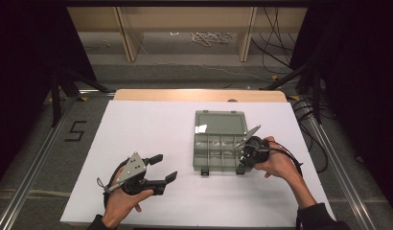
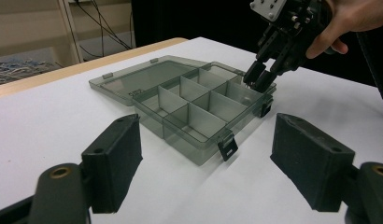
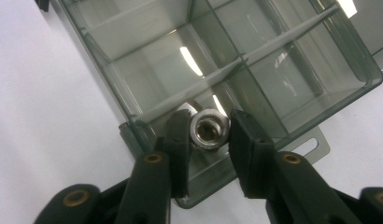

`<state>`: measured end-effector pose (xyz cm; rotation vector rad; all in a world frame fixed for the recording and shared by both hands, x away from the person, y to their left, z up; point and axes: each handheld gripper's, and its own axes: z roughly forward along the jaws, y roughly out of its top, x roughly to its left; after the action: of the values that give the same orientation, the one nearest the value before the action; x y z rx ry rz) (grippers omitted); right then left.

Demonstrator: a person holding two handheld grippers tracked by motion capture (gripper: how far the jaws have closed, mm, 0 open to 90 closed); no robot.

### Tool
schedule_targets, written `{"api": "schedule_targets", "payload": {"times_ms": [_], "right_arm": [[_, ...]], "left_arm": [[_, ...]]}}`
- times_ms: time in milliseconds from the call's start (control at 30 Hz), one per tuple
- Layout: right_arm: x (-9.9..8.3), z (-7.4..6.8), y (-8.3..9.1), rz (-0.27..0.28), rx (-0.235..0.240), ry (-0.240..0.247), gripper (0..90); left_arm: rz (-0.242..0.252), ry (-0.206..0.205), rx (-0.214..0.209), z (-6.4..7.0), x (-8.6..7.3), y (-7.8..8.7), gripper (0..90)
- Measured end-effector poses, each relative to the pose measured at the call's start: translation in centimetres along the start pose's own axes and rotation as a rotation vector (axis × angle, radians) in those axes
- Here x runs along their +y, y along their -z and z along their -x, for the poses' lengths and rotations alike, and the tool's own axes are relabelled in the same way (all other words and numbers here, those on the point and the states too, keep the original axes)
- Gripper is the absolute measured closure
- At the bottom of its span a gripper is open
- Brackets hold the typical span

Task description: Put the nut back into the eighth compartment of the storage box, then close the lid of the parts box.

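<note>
An open grey see-through compartment box point(image 1: 218, 143) lies right of centre on the white table cover, its lid flat behind it. My right gripper point(image 1: 243, 147) hangs tilted over the box's front right corner, shut on a small shiny metal nut point(image 3: 209, 129). The nut sits between the jaws just above the corner compartment point(image 3: 199, 84). From the left gripper view, the box point(image 2: 194, 105) and the right gripper point(image 2: 256, 78) at its far corner are ahead. My left gripper point(image 1: 164, 167) rests in a hand at the front left, open with nothing between its fingers point(image 2: 112, 163).
The white cover point(image 1: 146, 124) spreads over most of the table, with a wooden strip point(image 1: 199, 95) along the far edge. Beyond it are shelf legs and cables on the floor. A "5" mark point(image 1: 75, 130) lies on the floor at left.
</note>
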<state>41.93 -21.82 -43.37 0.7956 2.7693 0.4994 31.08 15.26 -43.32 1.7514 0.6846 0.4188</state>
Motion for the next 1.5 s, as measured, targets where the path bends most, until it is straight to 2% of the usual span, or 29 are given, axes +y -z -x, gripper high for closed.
{"api": "schedule_targets", "payload": {"times_ms": [33, 100, 233, 333, 367, 433, 467, 500, 533, 600, 667, 700, 733, 767, 800, 833, 867, 900, 933, 967, 1033, 1133, 1167, 1200, 1233, 1333, 1433, 1467, 1500], "right_arm": [[0.0, 0.0, 0.1, 0.0, 0.005, -0.005, 67.2], [0.0, 0.1, 0.4, 0.024, 0.021, -0.015, 65.1], [-0.1, 0.4, 1.0, 0.053, 0.016, -0.045, 58.2], [0.0, 0.7, 1.4, 0.11, 0.0, -0.077, 49.3], [0.0, 0.8, 1.6, 0.128, -0.007, -0.078, 47.5], [0.0, 1.0, 2.0, 0.174, -0.012, -0.1, 42.0], [0.0, 0.9, 2.2, 0.197, -0.019, -0.141, 39.7], [0.0, 1.0, 2.4, 0.21, -0.018, -0.147, 38.6], [0.0, 1.1, 2.5, 0.237, -0.011, -0.152, 36.2], [-0.1, 1.1, 2.6, 0.271, -0.012, -0.176, 32.7], [-0.1, 1.2, 2.8, 0.276, -0.003, -0.193, 29.8], [-0.2, 1.3, 2.6, 0.303, -0.016, -0.195, 29.3], [-0.2, 1.3, 2.7, 0.298, 0.0, -0.216, 27.1], [-0.2, 1.3, 2.6, 0.327, -0.006, -0.231, 24.9], [-0.2, 1.4, 2.8, 0.323, 0.001, -0.253, 23.3], [-0.2, 1.5, 2.8, 0.33, 0.0, -0.255, 22.9], [-0.2, 1.4, 2.7, 0.381, 0.002, -0.288, 23.1], [-0.2, 1.6, 2.7, 0.407, -0.005, -0.278, 23.1], [-0.1, 1.6, 2.8, 0.418, 0.003, -0.296, 22.4], [-0.1, 1.7, 2.9, 0.427, -0.003, -0.287, 21.3], [0.0, 1.6, 3.1, 0.458, -0.012, -0.301, 17.7], [-0.1, 1.8, 3.1, 0.501, -0.019, -0.307, 16.6], [-0.1, 1.8, 3.1, 0.504, -0.014, -0.328, 16.6], [-0.2, 2.1, 3.0, 0.522, -0.026, -0.32, 16.6], [-0.2, 2.1, 3.0, 0.521, -0.029, -0.34, 16.6], [-0.5, 2.3, 3.1, 0.547, -0.039, -0.361, 16.5], [-0.7, 2.4, 3.2, 0.581, -0.028, -0.387, 16.4], [-0.8, 2.4, 3.2, 0.591, -0.035, -0.398, 16.3], [-0.8, 2.4, 3.2, 0.583, -0.021, -0.407, 16.3]], "left_arm": [[0.0, 0.018, 0.005, 0.1, 0.0, 0.0, 23.5], [0.002, 0.022, 0.007, 0.1, 0.0, 0.0, 23.5], [-0.001, 0.019, 0.008, 0.1, 0.0, 0.0, 23.5], [-0.001, 0.021, 0.01, 0.1, 0.0, 0.1, 23.5], [0.0, 0.005, 0.006, 0.0, 0.0, 0.1, 23.5], [0.001, 0.004, 0.005, 0.0, 0.0, 0.1, 23.5], [0.0, 0.017, 0.009, 0.0, 0.0, 0.1, 23.5], [0.0, -0.001, 0.005, -0.1, 0.0, 0.1, 23.5], [0.0, 0.015, 0.008, 0.0, 0.0, 0.1, 23.5], [0.003, 0.009, 0.007, 0.0, 0.0, 0.1, 23.5], [0.0, -0.005, 0.005, -0.2, 0.1, 0.1, 23.5], [0.003, 0.012, 0.006, -0.1, 0.0, 0.1, 23.5], [0.002, 0.023, 0.012, 0.0, 0.0, 0.1, 23.5], [0.004, 0.026, 0.012, 0.0, 0.0, 0.0, 23.5], [0.004, 0.029, 0.01, 0.0, 0.0, 0.0, 23.5], [0.001, 0.019, 0.008, -0.1, 0.0, 0.0, 23.5], [0.006, 0.029, 0.004, -0.1, 0.0, -0.1, 23.5], [0.002, 0.03, 0.014, -0.1, 0.0, -0.1, 23.5], [0.001, 0.022, 0.013, -0.2, 0.0, -0.1, 23.5], [0.002, 0.018, 0.013, -0.3, 0.0, -0.2, 23.5], [0.002, 0.04, 0.021, -0.2, 0.0, -0.2, 23.5], [0.001, 0.033, 0.018, -0.3, 0.0, -0.4, 23.5], [-0.001, 0.035, 0.013, -0.3, 0.0, -0.4, 23.5], [-0.004, 0.044, 0.017, -0.3, 0.0, -0.5, 23.5], [0.005, 0.034, 0.006, -0.4, -0.1, -0.6, 23.5], [-0.002, 0.043, 0.015, -0.4, -0.1, -0.6, 23.5], [-0.004, 0.045, 0.016, -0.3, -0.1, -0.5, 23.5], [0.003, 0.029, 0.005, -0.4, -0.1, -0.5, 23.5], [0.005, 0.029, 0.004, -0.4, -0.1, -0.6, 23.5]]}}
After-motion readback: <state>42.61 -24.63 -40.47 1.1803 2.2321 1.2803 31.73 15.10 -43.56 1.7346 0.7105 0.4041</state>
